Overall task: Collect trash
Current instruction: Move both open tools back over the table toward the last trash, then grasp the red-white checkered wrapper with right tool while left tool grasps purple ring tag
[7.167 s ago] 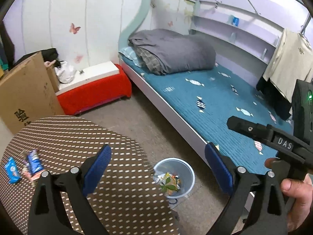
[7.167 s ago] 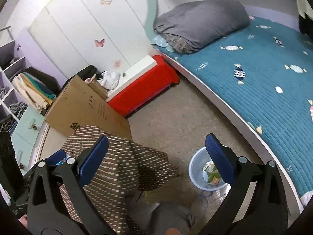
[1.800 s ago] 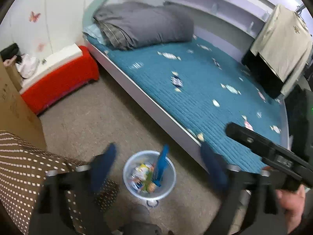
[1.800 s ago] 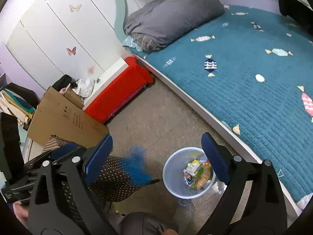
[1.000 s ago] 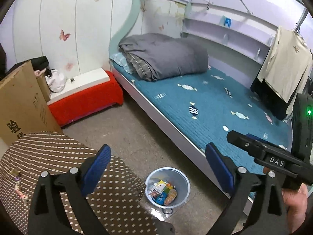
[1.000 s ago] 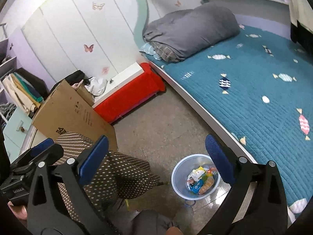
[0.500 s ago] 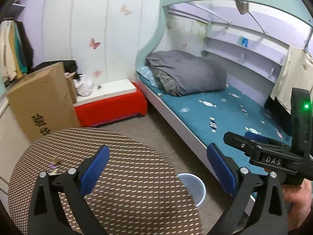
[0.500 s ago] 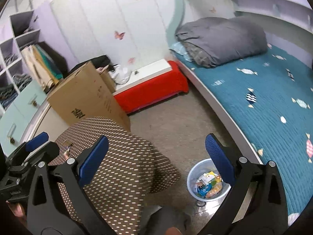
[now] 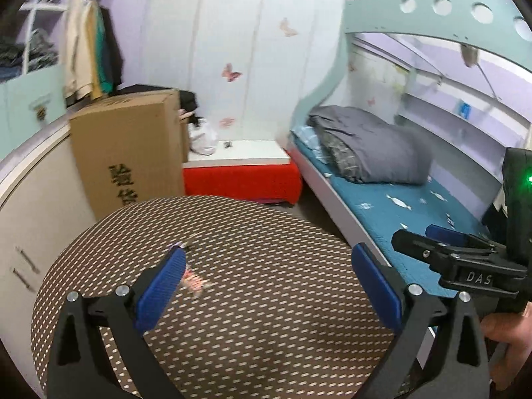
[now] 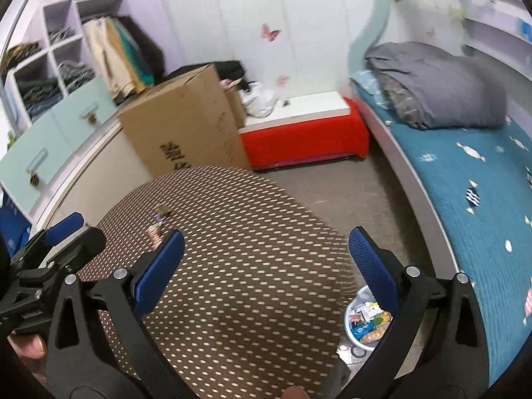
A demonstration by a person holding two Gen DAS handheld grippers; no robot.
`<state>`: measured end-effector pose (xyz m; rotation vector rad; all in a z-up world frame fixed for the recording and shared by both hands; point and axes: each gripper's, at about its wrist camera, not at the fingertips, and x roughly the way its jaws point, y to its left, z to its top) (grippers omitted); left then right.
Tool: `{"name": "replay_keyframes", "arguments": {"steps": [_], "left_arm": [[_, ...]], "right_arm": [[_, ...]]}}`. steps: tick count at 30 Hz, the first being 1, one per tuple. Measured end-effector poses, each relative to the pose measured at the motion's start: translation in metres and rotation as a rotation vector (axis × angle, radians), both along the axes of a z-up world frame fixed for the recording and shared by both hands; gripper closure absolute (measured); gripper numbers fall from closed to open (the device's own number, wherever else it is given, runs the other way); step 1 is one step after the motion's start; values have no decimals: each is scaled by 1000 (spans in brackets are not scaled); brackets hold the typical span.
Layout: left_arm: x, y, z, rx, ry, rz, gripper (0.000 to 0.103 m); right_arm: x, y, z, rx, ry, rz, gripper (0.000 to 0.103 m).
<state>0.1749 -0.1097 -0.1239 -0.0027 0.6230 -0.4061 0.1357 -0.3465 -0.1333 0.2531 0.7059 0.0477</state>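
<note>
Since last look: both cams have swung up off the floor and onto the tabletop, and the two blue snack packets that sat at the table's left edge are gone from it
Left gripper (image 9: pixel 267 281): blue pads spread wide, nothing between them, hovering over the near half of the table
Right gripper (image 10: pixel 266 266): same deal, jaws wide apart and empty, over the table's right half; in the left cam it pokes in from the right edge with a hand (image 9: pixel 508 332) under it
Table: round table with a brown cloth covered in pale dashes (image 9: pixel 266 332); mostly bare, so lots of room to come down anywhere on it
Leftover trash: small crumpled wrapper, pinkish and purple (image 9: pixel 191 274), just past the left gripper's left pad (image 9: pixel 159 286); it's blurry so can't read what it is. In the right cam it's the same small scrap (image 10: pixel 159 222), left of centre and well in from the rim
Bin: pale blue round plastic bin (image 10: pixel 362 340) on the floor just off the table's right edge, partly hidden behind the right gripper's right finger, colourful packets already inside
Floor gap: grey floor (image 10: pixel 349 193) runs between table and the bed with the teal quilt (image 10: pixel 482 199); the bin sits in that strip
Far side: tall brown cardboard box (image 9: pixel 129 149) stands right behind the table's back edge, red-sided low bench with a white top (image 9: pixel 242 173) beside it
</note>
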Motion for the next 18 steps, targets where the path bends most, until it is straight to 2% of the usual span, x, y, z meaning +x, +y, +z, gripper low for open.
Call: {"name": "replay_keyframes", "arguments": {"steps": [4,11,18], "left_arm": [[6,31,-12,-4,31,52,5],[10,88,-22,3,33,166,5],[19,134,-35,38,35,275,5]], "right_arm": [[17,31,-9,-9,14,71,6],[43,77,-28,-21,46,159,6],[74,125,-56,-84,92,256,6]]}}
